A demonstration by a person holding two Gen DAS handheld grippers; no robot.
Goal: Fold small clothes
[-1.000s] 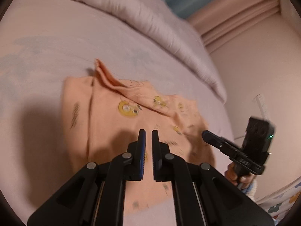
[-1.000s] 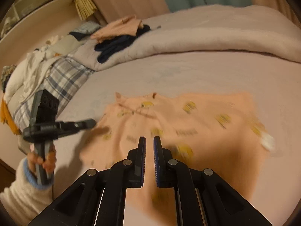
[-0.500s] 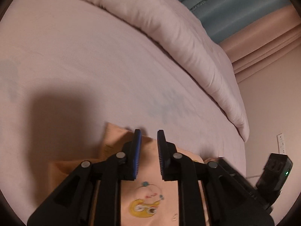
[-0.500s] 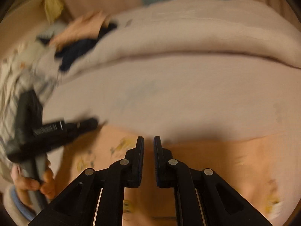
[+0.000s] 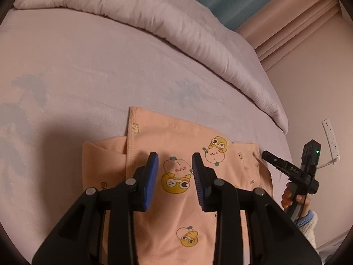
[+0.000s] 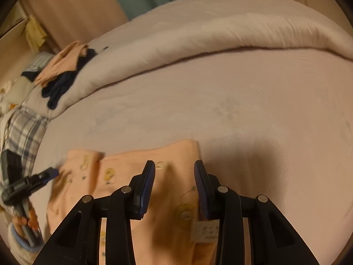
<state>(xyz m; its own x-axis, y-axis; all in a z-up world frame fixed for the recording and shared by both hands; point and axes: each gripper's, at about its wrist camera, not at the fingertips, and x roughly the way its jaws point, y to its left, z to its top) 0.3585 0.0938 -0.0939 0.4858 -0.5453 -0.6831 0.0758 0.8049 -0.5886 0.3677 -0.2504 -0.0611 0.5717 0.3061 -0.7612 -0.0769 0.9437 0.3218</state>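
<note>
Black grippers, blue pads, fleece cuffs

Left gripper and right gripper are showing silver screws and ribbed blue pads; bare fingers are peeking from white, blue-trimmed sleeves.

Dim, warm indoor light. Broad soft shadows fall across the bedsheet at lower left. Right wrist view motion-blurred; fisheye bending and dark vignette at edges.

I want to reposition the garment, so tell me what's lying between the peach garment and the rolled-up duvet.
Nothing: only bare pink bedsheet separates the peach garment from the rolled duvet. Both wrist views show that stretch bare.
</note>
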